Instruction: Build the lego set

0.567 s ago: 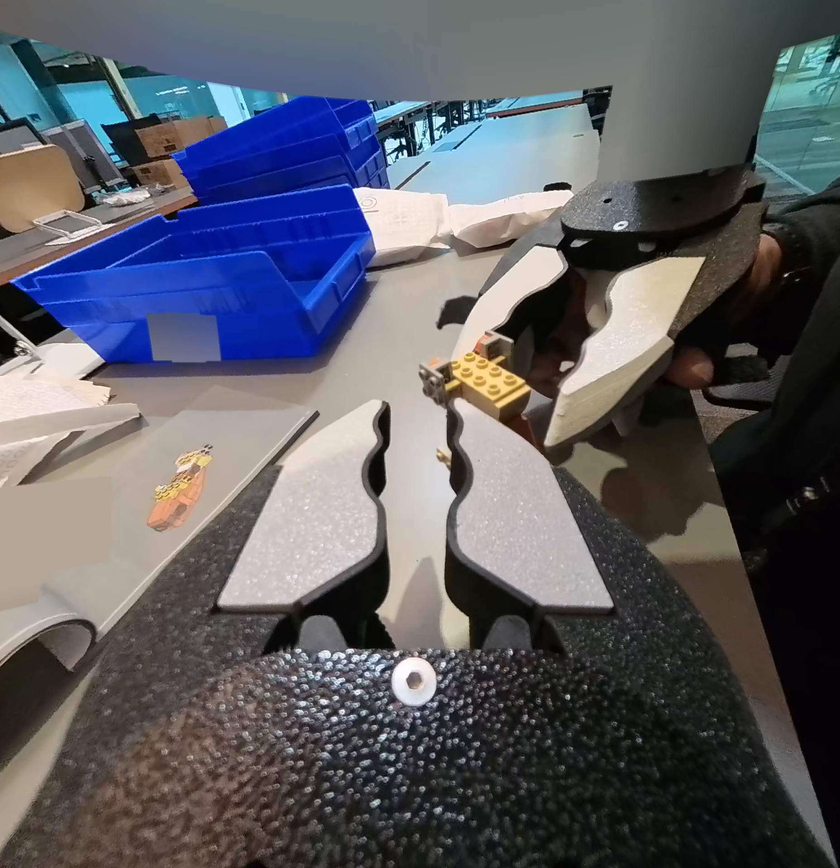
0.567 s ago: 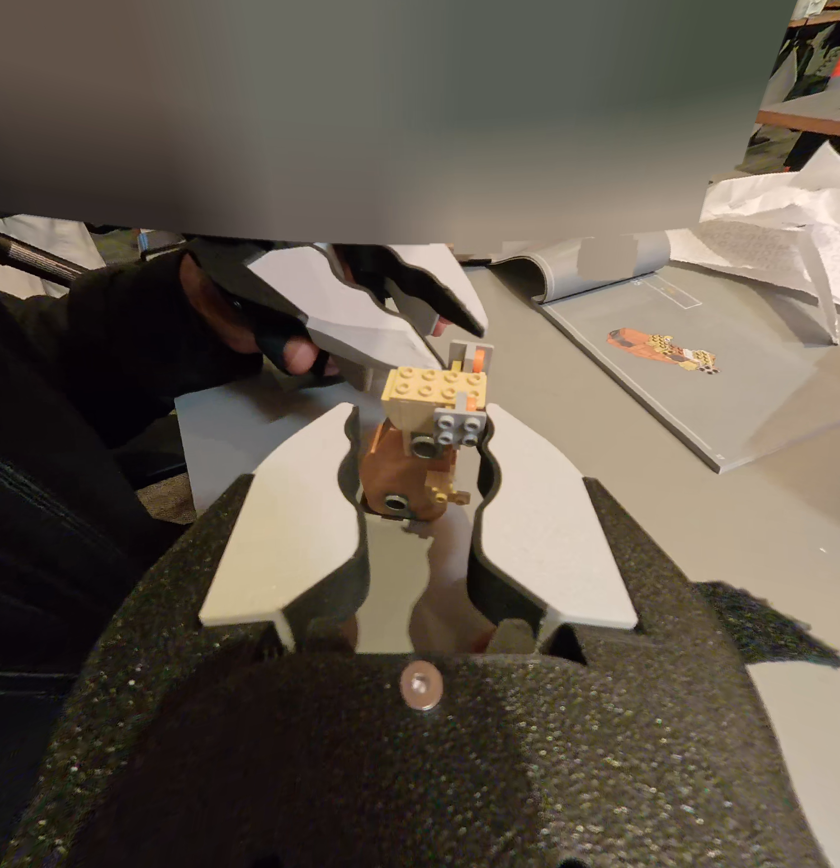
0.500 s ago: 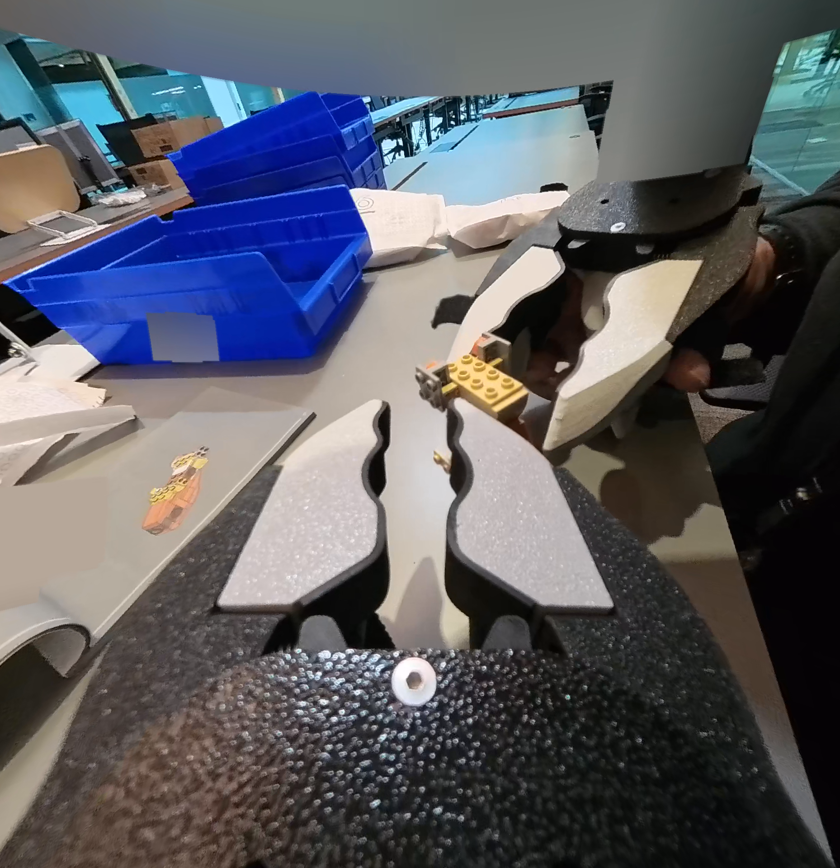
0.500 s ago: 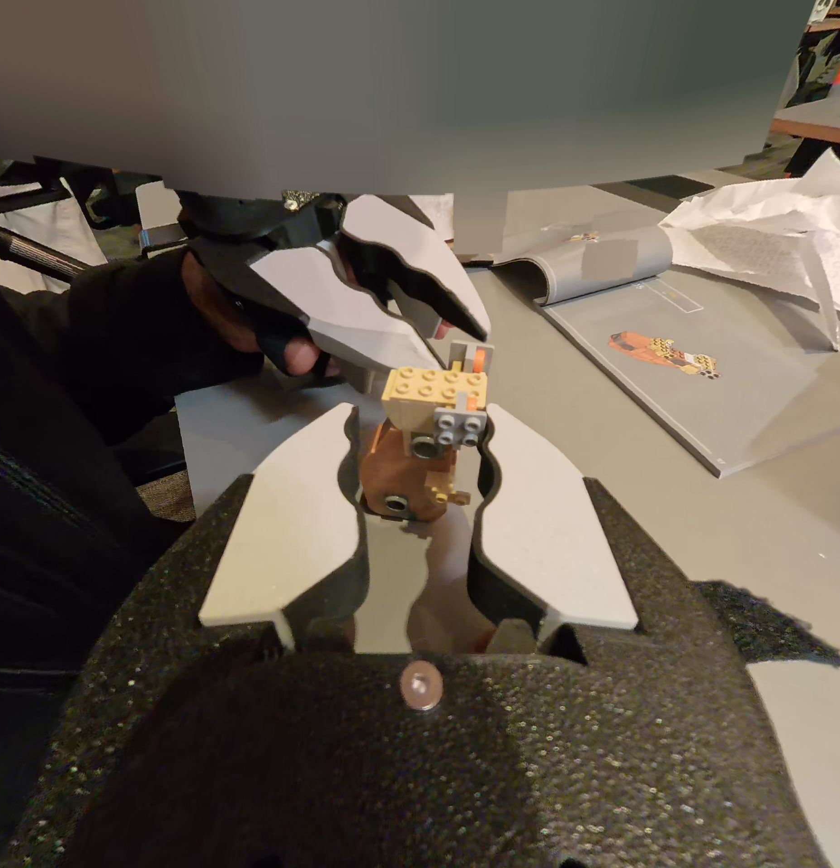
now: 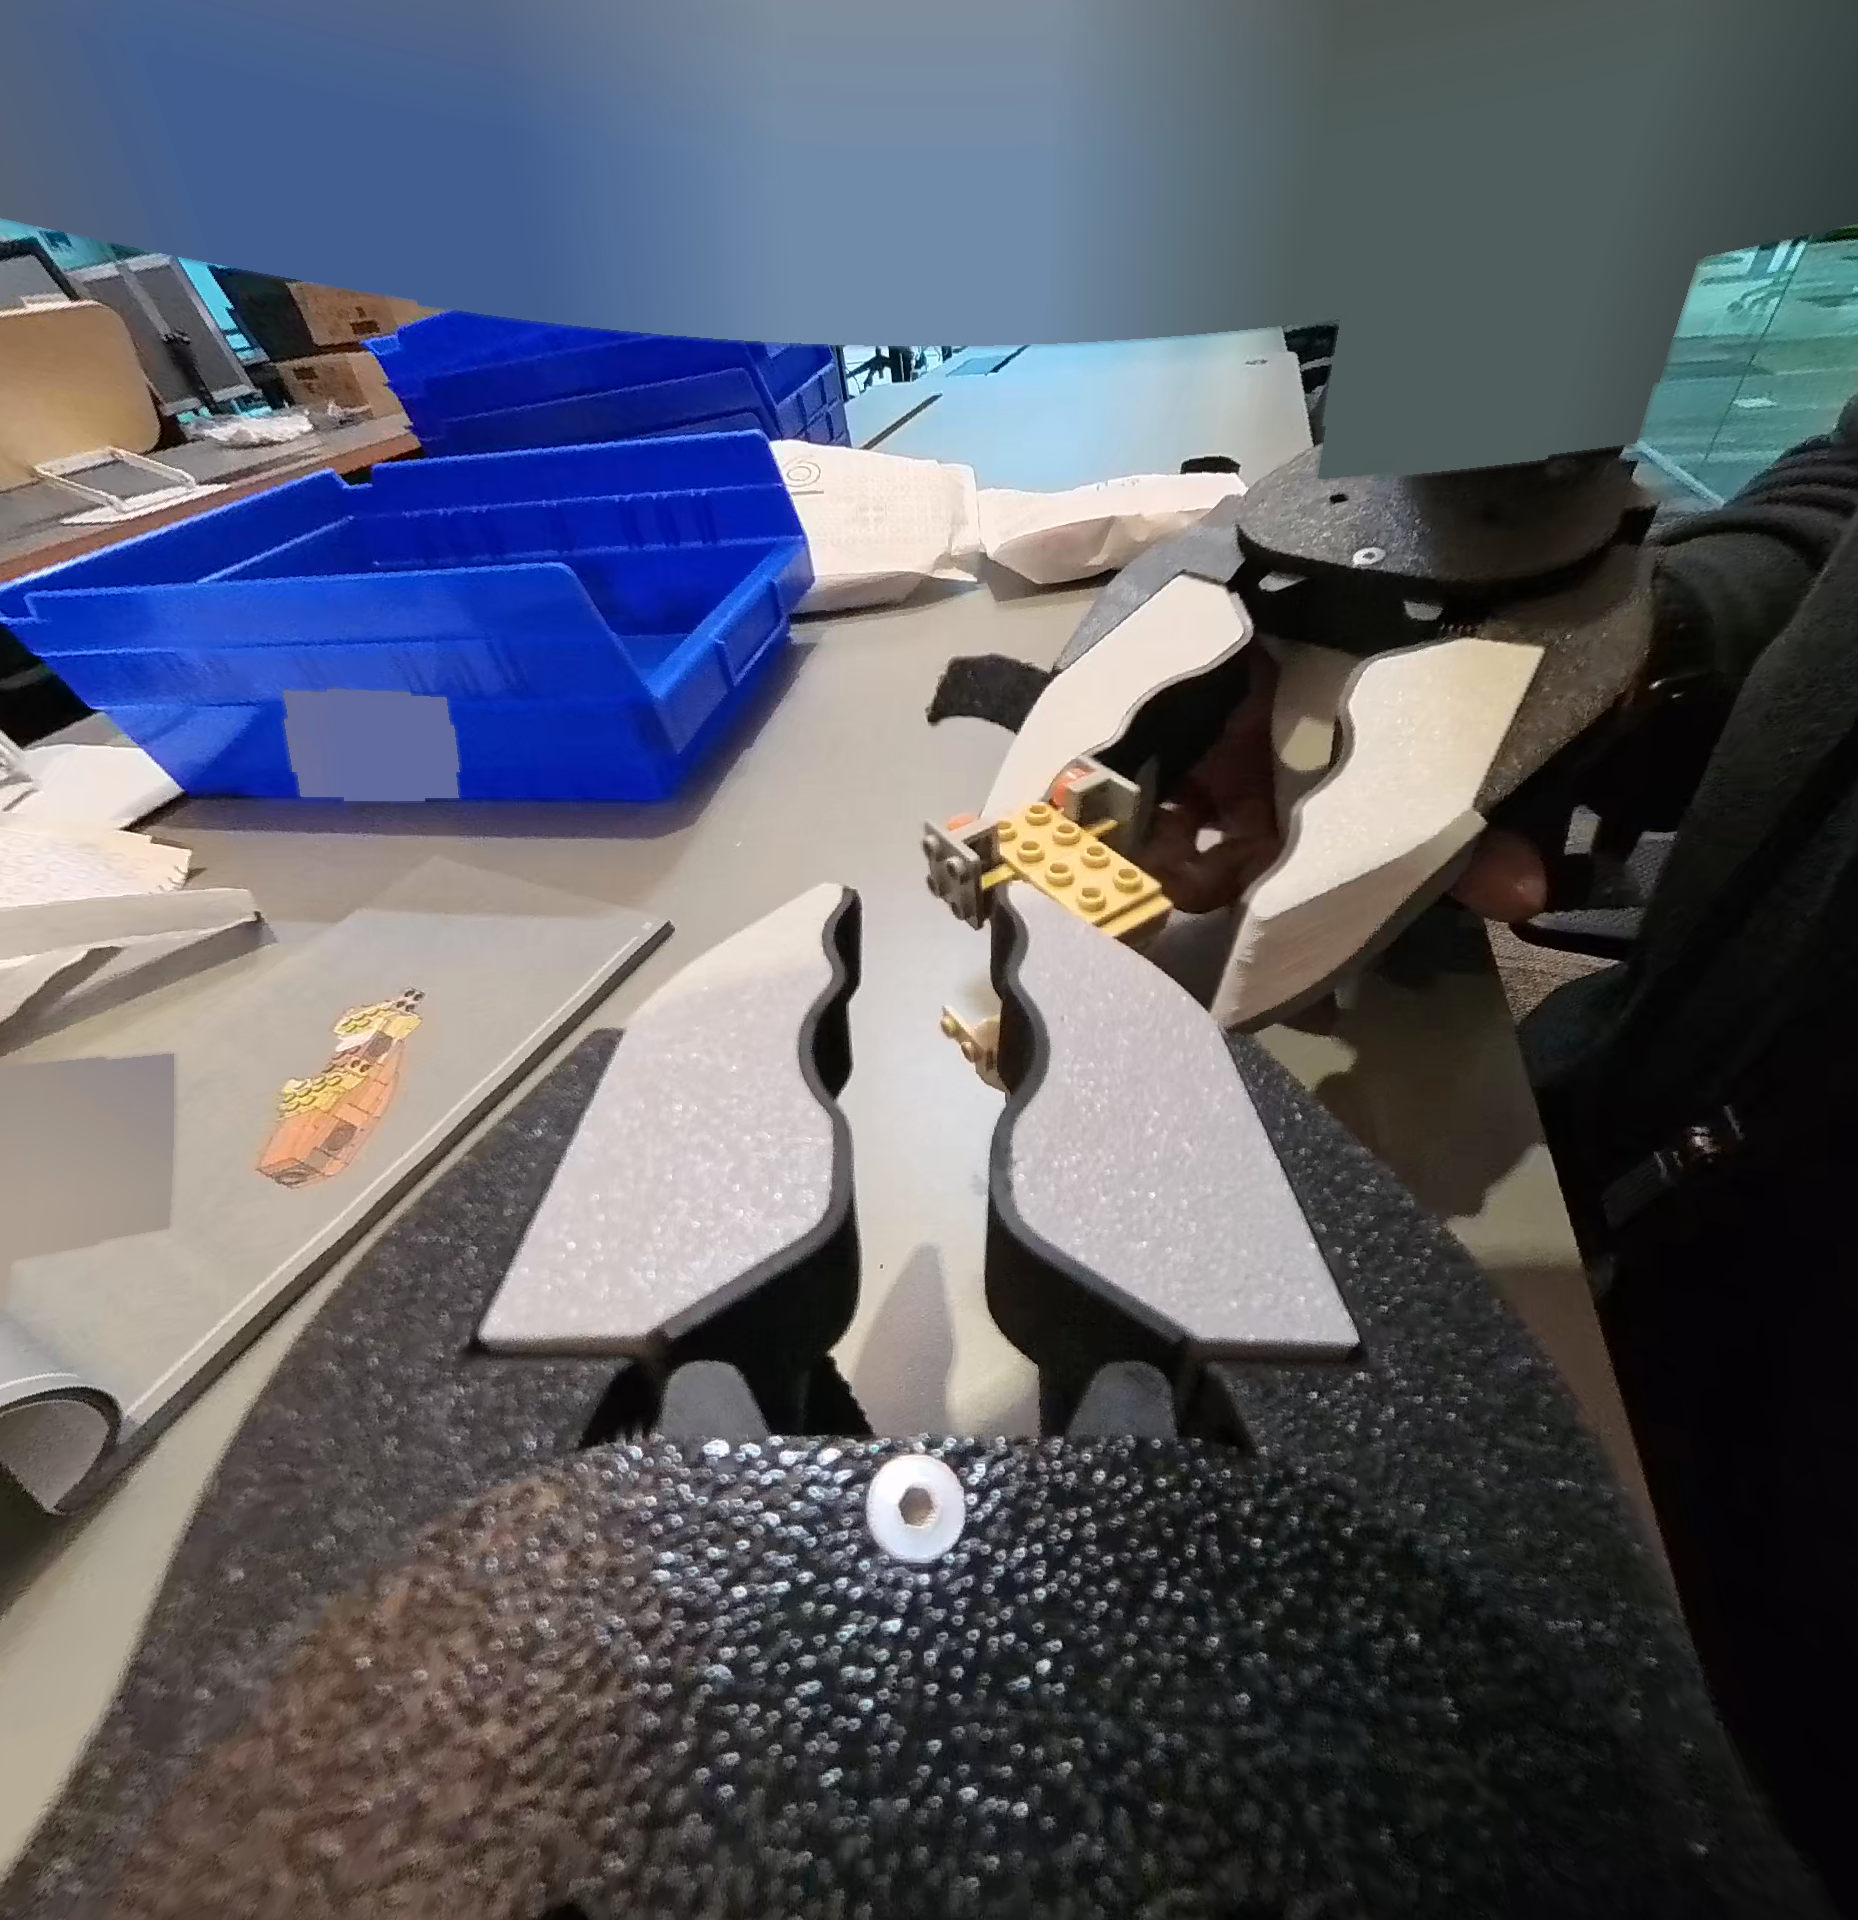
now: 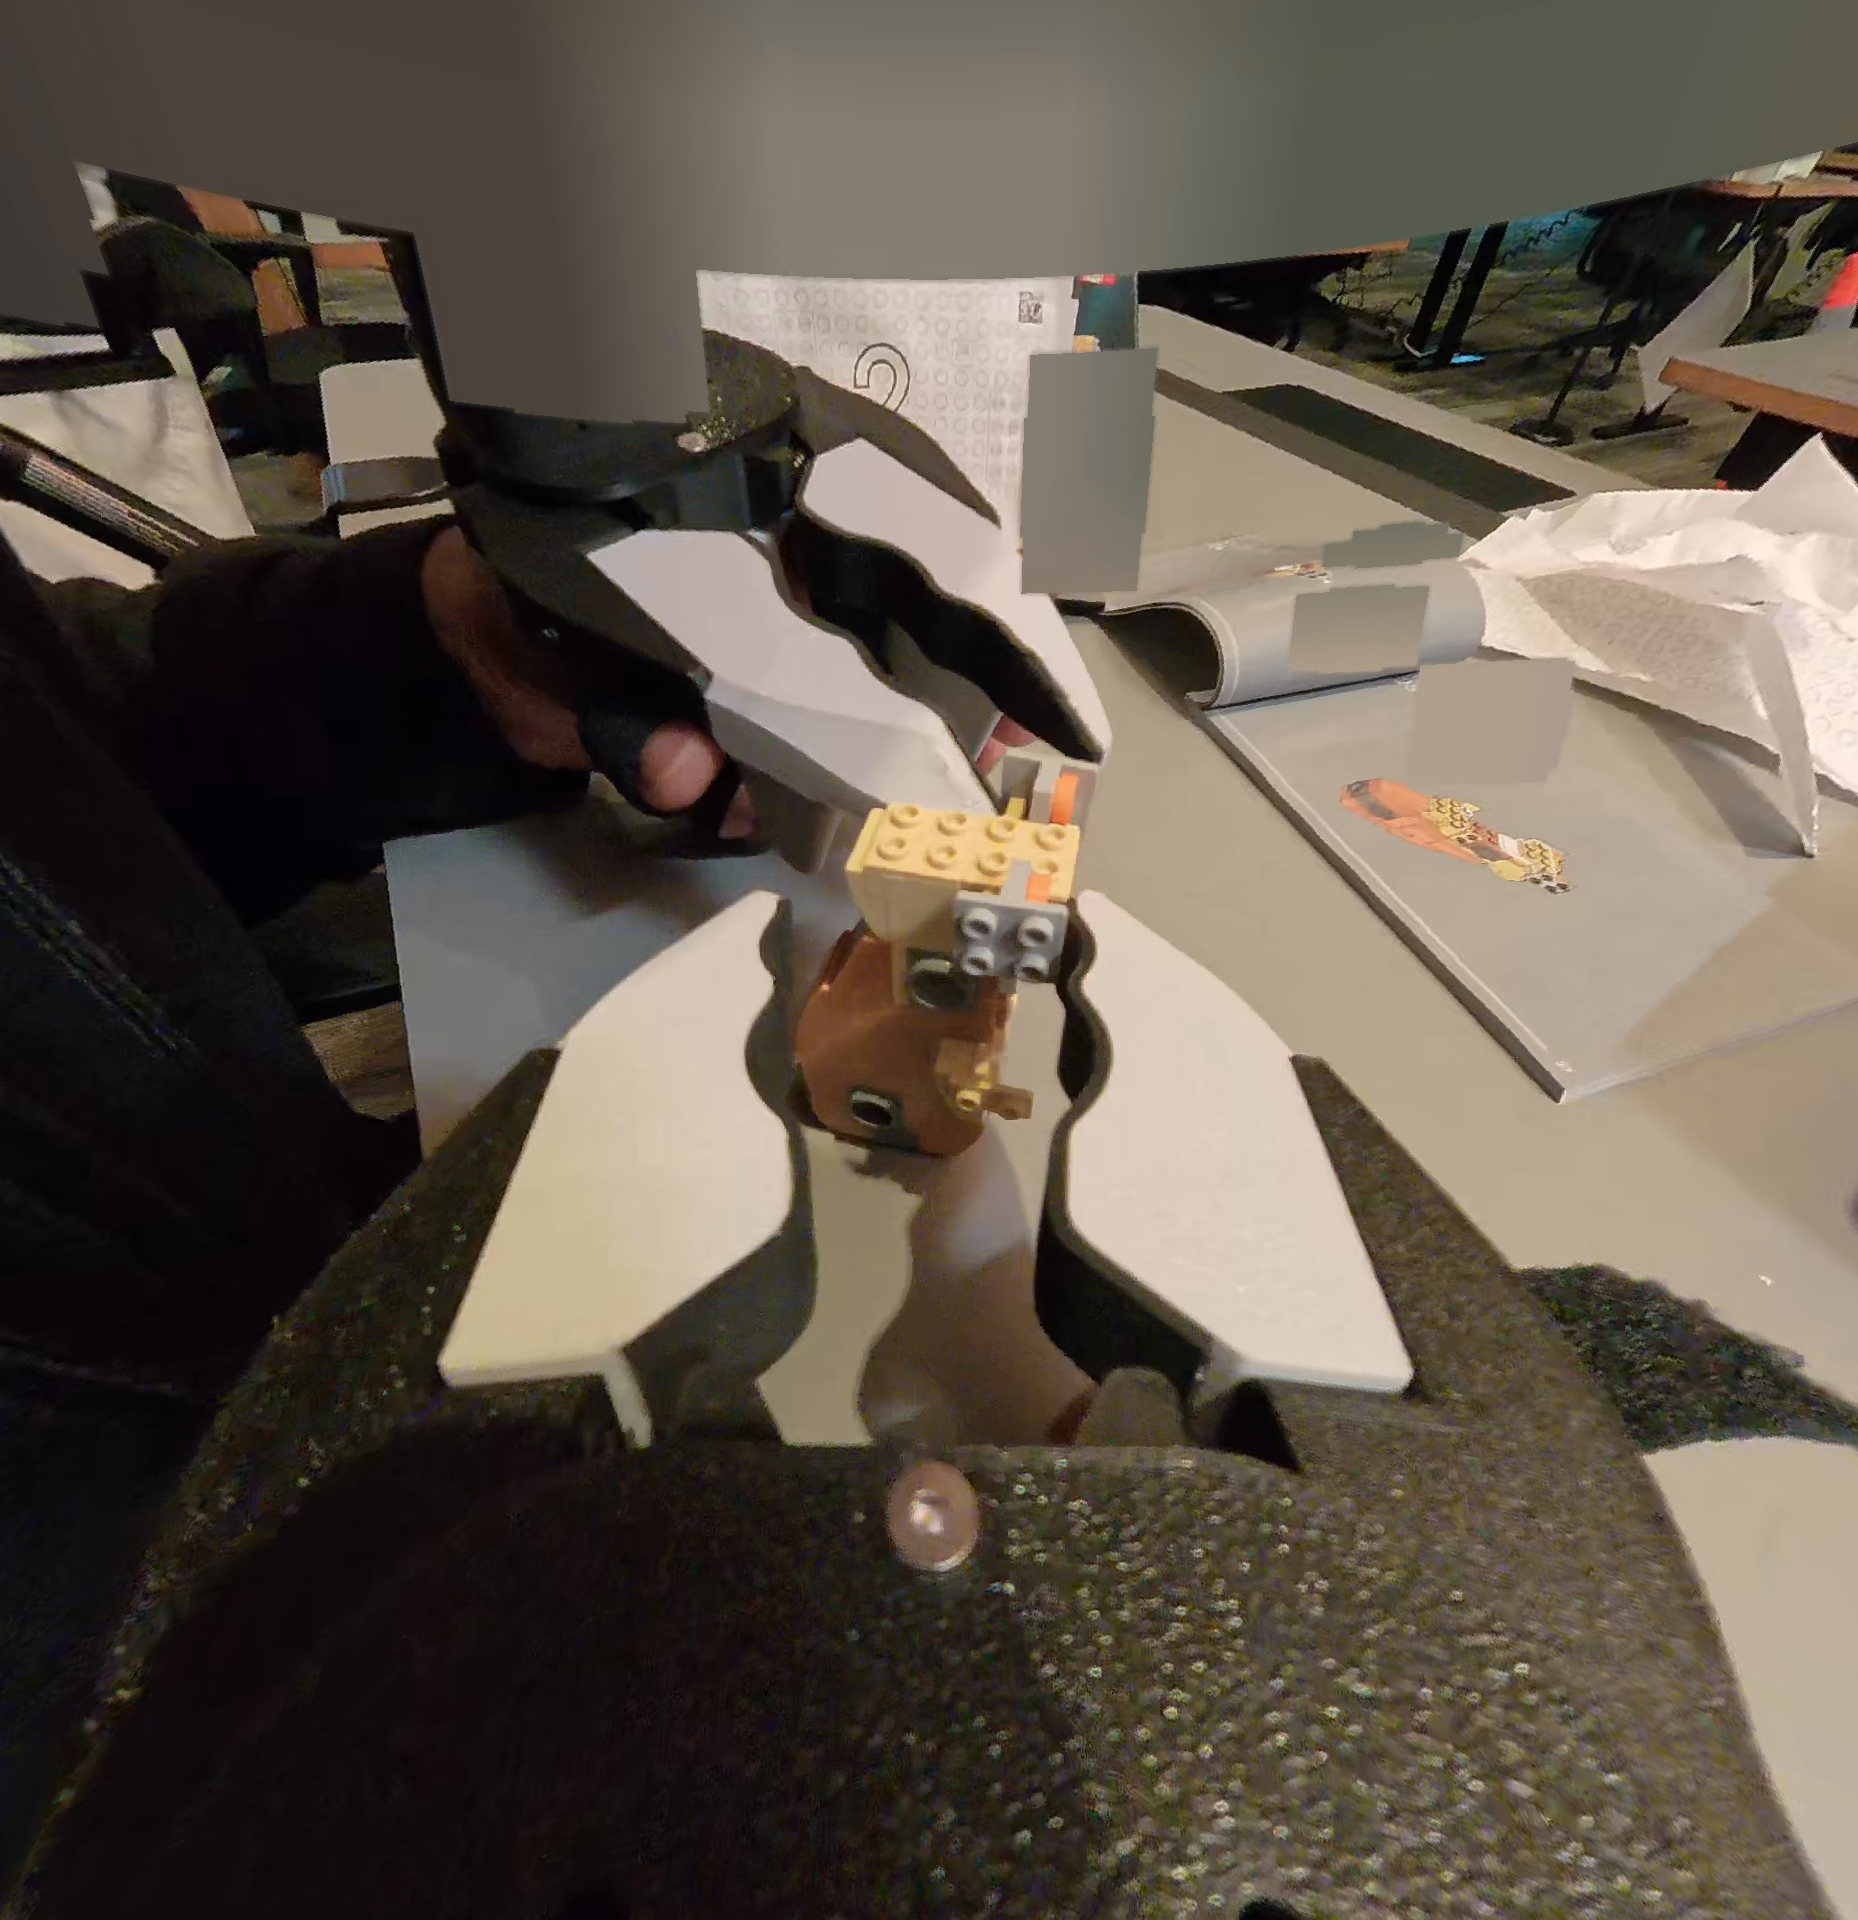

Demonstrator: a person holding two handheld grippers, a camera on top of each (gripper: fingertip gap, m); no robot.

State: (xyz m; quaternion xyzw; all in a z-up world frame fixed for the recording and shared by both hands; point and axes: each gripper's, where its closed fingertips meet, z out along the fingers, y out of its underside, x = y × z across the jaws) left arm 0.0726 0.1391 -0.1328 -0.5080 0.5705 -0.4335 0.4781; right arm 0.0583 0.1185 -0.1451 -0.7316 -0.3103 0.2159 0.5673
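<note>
the right gripper [image 6: 920,997] was clamped on the small lego build [image 6: 930,1003], brown body low between its fingers and a tan studded plate on top, held above the grey table [image 6: 1268,935]. the left gripper [image 5: 925,971] stood narrowly parted with nothing between its fingers, tips just beside the build. far left, a blue bin [image 5: 468,665] showed no contents from that angle, more blue bins [image 5: 613,390] stacked behind it; an open instruction booklet [image 5: 312,1049] lay nearer left.
</note>
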